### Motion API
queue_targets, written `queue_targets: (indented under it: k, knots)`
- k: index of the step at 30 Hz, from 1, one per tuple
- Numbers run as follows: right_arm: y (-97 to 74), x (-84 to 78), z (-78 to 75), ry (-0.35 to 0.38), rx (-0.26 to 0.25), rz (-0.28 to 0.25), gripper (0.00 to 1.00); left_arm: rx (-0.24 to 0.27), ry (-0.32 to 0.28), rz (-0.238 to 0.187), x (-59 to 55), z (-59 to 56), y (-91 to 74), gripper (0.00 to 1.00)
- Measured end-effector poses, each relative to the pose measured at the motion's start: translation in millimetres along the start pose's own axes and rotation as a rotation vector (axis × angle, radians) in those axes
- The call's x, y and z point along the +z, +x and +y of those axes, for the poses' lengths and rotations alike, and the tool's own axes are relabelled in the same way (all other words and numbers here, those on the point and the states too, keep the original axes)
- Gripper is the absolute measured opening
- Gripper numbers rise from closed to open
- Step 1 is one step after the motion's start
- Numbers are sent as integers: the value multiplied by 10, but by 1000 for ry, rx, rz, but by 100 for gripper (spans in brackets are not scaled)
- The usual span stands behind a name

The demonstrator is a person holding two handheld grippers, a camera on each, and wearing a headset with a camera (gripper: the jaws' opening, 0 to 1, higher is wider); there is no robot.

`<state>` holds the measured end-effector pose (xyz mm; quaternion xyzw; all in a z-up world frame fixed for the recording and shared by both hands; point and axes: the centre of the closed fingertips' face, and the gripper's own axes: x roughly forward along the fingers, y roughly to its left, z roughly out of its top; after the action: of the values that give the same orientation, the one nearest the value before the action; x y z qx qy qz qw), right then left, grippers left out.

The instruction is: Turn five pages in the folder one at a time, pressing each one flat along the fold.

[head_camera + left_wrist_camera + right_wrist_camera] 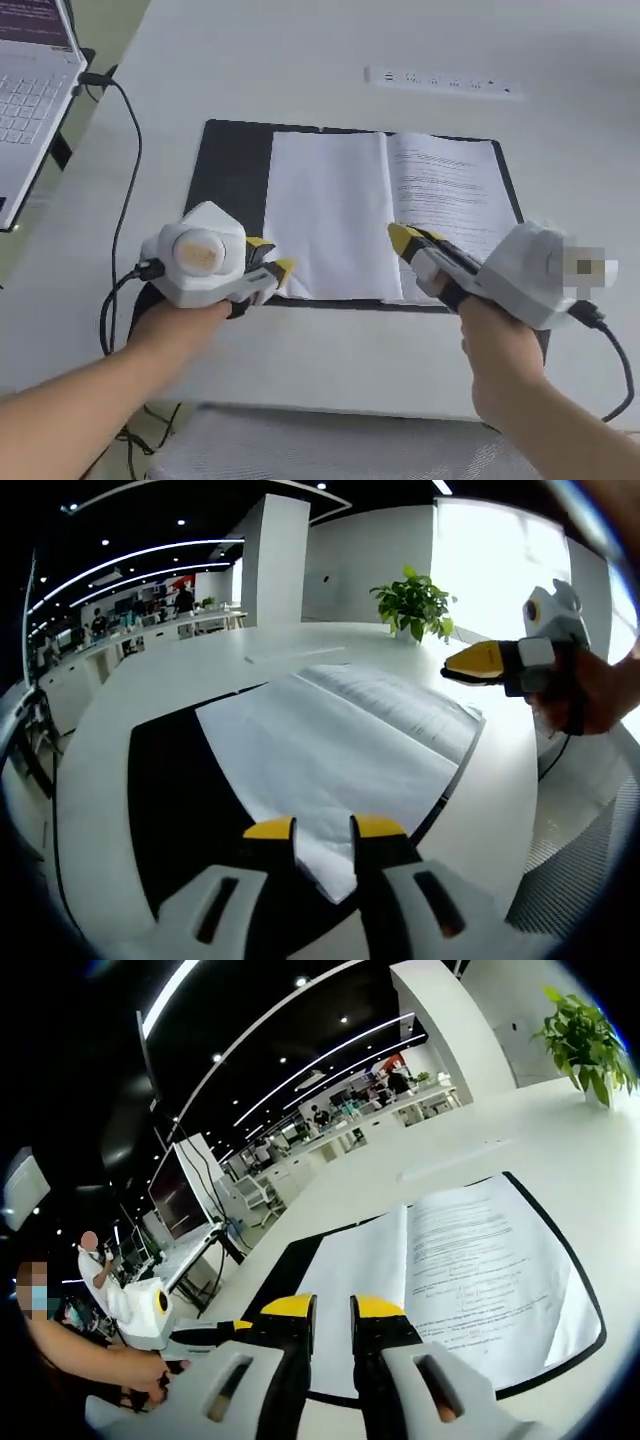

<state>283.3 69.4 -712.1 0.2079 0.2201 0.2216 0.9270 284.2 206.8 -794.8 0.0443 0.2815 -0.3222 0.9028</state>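
Note:
A black folder (232, 165) lies open on the white table, with a blank white page (325, 215) on its left half and a printed page (450, 195) on its right. My left gripper (272, 270) hovers over the blank page's near left corner (335, 875), its yellow-tipped jaws a narrow gap apart and holding nothing. My right gripper (408, 238) hangs above the near end of the fold, jaws nearly together and empty. The right gripper view looks along the fold (405, 1250), and the left gripper (150, 1310) shows at its lower left.
A laptop (30, 90) stands at the far left with a black cable (128, 150) trailing down the table's left side. A white power strip (440, 82) lies beyond the folder. A potted plant (412, 602) stands at the table's far end. The table's near edge (330, 405) is close to my hands.

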Motion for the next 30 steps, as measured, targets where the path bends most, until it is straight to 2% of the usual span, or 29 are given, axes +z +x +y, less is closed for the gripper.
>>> queue_targets:
  k: [1, 4, 10, 16, 21, 23, 26, 27, 29, 30]
  knots:
    - [-30, 51, -56, -6, -12, -16, 12, -9, -6, -6, -11, -10, 26, 19]
    - [-73, 139, -149, -3, -23, -31, 12, -13, 6, 15, -75, -59, 50, 19]
    - [-74, 336, -299, -22, -34, -57, 13, -9, 14, 40, -168, -131, 32, 18]
    - [13, 597, -386, -60, -15, -84, 13, 1, 24, 30, -190, -98, 42, 19]
    - [189, 825, -357, -96, 56, -98, 15, -1, 35, 22, -204, -103, 42, 19]
    - [292, 878, -348, -132, 82, -88, 15, -1, 39, 16, -203, -112, 38, 19]
    - [459, 895, -339, -171, 127, -54, 15, 2, 47, 14, -207, -109, 42, 20]
    - [530, 894, -321, -172, 158, -41, 16, 4, 47, 12, -206, -106, 43, 20]
    - [632, 886, -352, -212, 167, -23, 15, 1, 50, 11, -208, -105, 44, 20]
    - [709, 849, -368, -225, 181, 2, 15, 1, 48, 11, -209, -103, 46, 20]
